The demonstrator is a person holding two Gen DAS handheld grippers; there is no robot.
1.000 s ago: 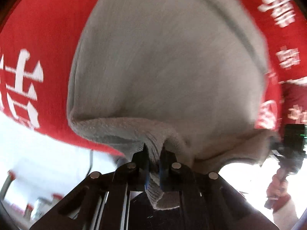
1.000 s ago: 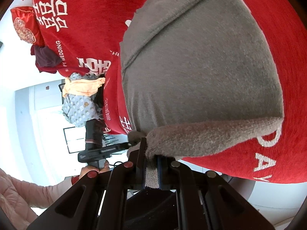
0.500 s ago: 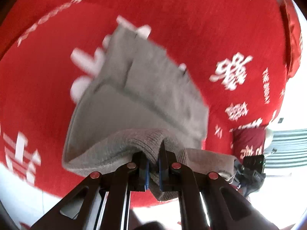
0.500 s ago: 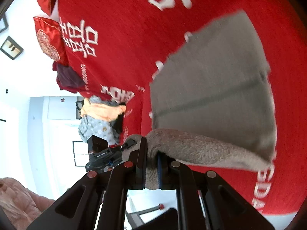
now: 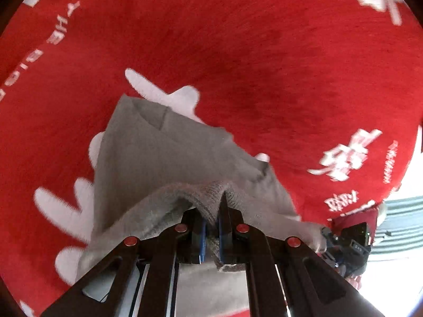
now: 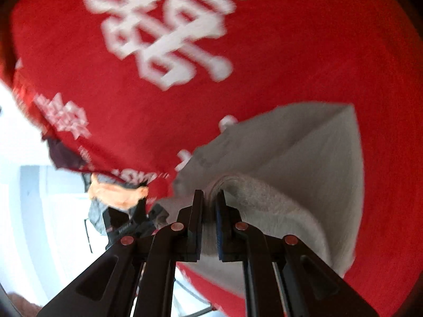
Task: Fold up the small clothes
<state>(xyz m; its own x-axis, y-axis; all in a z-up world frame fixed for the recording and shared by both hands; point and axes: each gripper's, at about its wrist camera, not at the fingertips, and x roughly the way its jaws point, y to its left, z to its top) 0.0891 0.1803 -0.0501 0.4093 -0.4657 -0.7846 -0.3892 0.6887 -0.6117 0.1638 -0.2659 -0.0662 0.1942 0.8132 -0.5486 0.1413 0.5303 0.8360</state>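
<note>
Grey knit cloth [image 5: 169, 158] is pinched in both grippers: the left gripper [image 5: 211, 227] has its fingers clamped on a ribbed edge, and the right gripper [image 6: 208, 222] grips another edge (blurred). Between them the cloth hangs just above a red blanket [image 5: 264, 52] with white lettering. Orange cloth [image 6: 116, 192] lies at the blanket's far left edge.

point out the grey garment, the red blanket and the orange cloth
grey garment [image 5: 169, 153]: left wrist view, on its flat middle panel
red blanket [image 5: 251, 39]: left wrist view, on bare red pile
orange cloth [image 6: 116, 194]: right wrist view, on its crumpled middle
</note>
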